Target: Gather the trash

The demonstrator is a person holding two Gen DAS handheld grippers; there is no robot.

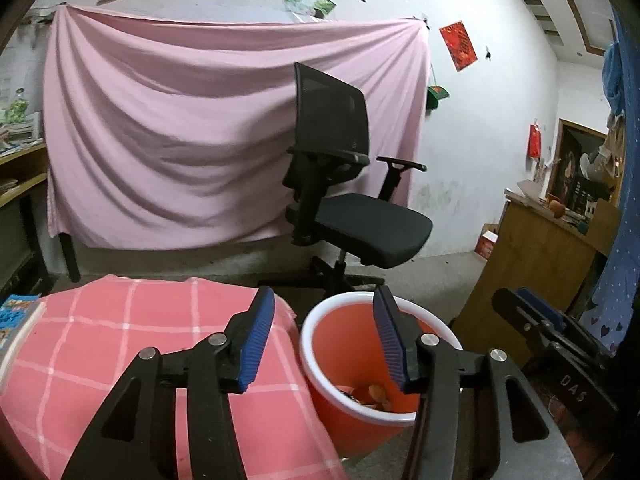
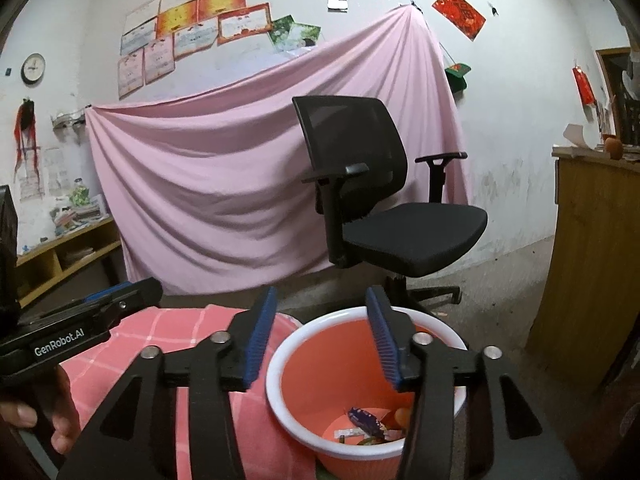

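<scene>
Both tools hang side by side over the corner where the table meets the bin. The left gripper [image 1: 322, 336] has its blue-padded fingers spread wide with nothing between them, and the right gripper [image 2: 320, 336] is spread the same way, also empty. In the right wrist view the left one shows as a black bar at the left edge, with the person's hand [image 2: 48, 416] wrapped under it.

The pink checked tablecloth [image 1: 120, 344] fills the lower left of each frame and drops off at a rounded edge just beside the orange bin [image 1: 340, 344], whose white rim [image 2: 280, 360] sits lower centre. Beyond the bin lies a strip of bare grey floor [image 1: 440, 276], then the black office chair [image 1: 352, 208] at centre, with a pink sheet [image 1: 180, 128] hung across the wall behind. A wooden cabinet [image 2: 592, 280] closes off the right side.

Down in the bin lies the trash: a dark blue wrapper [image 2: 366, 420], an orange piece [image 2: 402, 416], and pale scraps I cannot make out.
</scene>
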